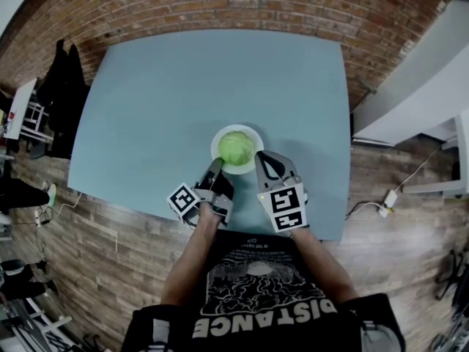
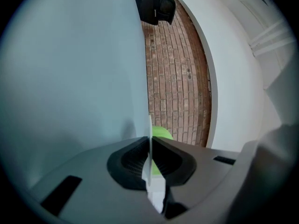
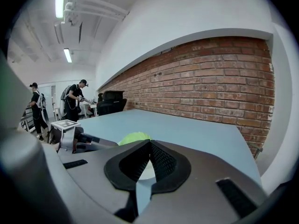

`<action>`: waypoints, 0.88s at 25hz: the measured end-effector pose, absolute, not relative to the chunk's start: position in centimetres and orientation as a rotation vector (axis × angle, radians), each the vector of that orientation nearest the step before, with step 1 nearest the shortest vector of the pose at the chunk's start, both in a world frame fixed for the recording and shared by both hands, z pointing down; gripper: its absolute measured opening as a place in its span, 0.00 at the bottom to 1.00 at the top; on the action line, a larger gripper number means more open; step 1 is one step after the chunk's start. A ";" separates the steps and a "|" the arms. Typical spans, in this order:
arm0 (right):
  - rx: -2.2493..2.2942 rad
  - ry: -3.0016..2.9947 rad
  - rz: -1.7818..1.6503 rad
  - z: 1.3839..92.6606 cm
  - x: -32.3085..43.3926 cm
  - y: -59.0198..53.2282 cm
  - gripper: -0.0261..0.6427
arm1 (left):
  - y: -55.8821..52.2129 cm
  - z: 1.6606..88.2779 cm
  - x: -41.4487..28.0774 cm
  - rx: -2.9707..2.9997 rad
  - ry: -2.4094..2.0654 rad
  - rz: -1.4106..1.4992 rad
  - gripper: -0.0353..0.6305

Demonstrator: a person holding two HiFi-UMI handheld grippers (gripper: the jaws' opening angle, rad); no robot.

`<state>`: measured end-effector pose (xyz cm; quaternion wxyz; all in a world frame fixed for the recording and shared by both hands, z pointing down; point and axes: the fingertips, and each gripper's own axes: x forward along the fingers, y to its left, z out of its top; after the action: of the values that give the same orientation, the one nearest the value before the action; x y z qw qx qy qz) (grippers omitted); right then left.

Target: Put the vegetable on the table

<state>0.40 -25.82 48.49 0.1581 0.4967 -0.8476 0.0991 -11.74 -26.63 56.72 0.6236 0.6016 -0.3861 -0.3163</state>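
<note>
A green cabbage (image 1: 236,148) lies on a white plate (image 1: 217,141) near the front edge of the blue-grey table (image 1: 183,86). My left gripper (image 1: 218,166), turned on its side, is shut on the plate's near-left rim. In the left gripper view the plate (image 2: 150,125) runs edge-on between the jaws of that gripper (image 2: 150,141), with the cabbage (image 2: 161,133) just behind. My right gripper (image 1: 262,157) sits by the plate's right rim, shut with its tips touching. In the right gripper view that gripper (image 3: 149,143) has the cabbage (image 3: 134,138) and plate (image 3: 147,171) just beyond its tips.
A brick wall (image 1: 242,6) runs behind the table's far edge. Black chairs (image 1: 62,86) stand at the left, on wooden floor. A cable and plug (image 1: 388,199) lie on the floor at the right. Two people (image 3: 74,99) stand far off in the room.
</note>
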 end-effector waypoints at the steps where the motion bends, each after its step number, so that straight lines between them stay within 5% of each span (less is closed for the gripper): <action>1: 1.420 -2.422 0.290 48.7 0.4 -25.9 0.05 | -26.7 57.0 -11.7 1.385 -0.891 -0.711 0.09; 22: 1.403 -2.390 0.344 50.9 0.8 -27.0 0.05 | -27.8 60.8 -12.1 1.285 -0.962 -0.542 0.09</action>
<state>0.77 -26.98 50.91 0.1735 0.4949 -0.8428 0.1212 -12.09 -27.76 60.78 0.6623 0.5683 -0.4254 -0.2396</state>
